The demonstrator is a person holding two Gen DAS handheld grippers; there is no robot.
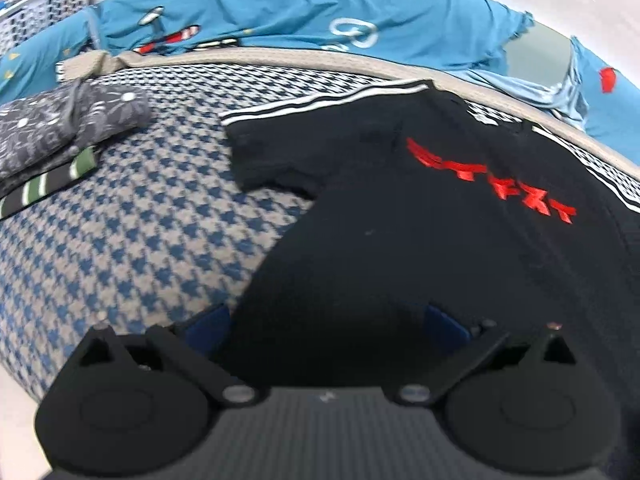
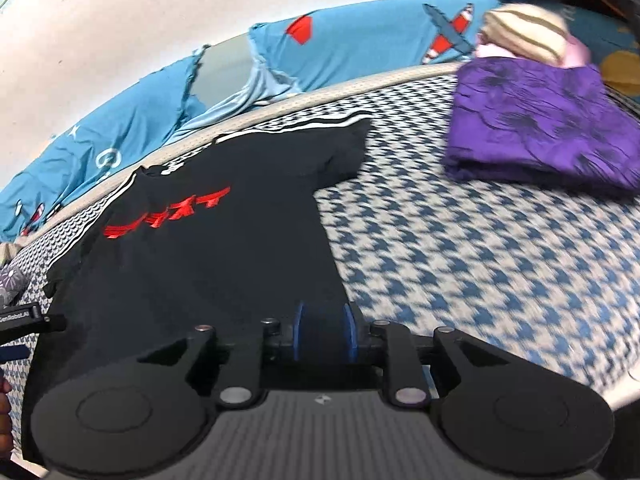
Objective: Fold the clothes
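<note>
— Where is the black T-shirt with red lettering and white-striped sleeves (image 1: 400, 208)?

— It lies spread flat on the blue-and-beige houndstooth mattress (image 1: 132, 240), collar toward the far edge, beside the crumpled blue printed sheet (image 1: 280, 8).

— And the left tongs (image 1: 326, 320)?

— Released: the blue pads stand wide apart over the shirt's lower hem, with black cloth between them but not pinched.

— The right tongs (image 2: 323, 336)?

— Narrow gap between the blue pads, at the hem's right corner. Dark fabric shows between them; I cannot tell whether it is pressed.

— Anything else on the mattress?

— A folded grey patterned garment (image 1: 68, 128) at the left, a folded purple cloth (image 2: 548, 132) at the right, with a beige striped bundle (image 2: 524, 32) behind it.
</note>
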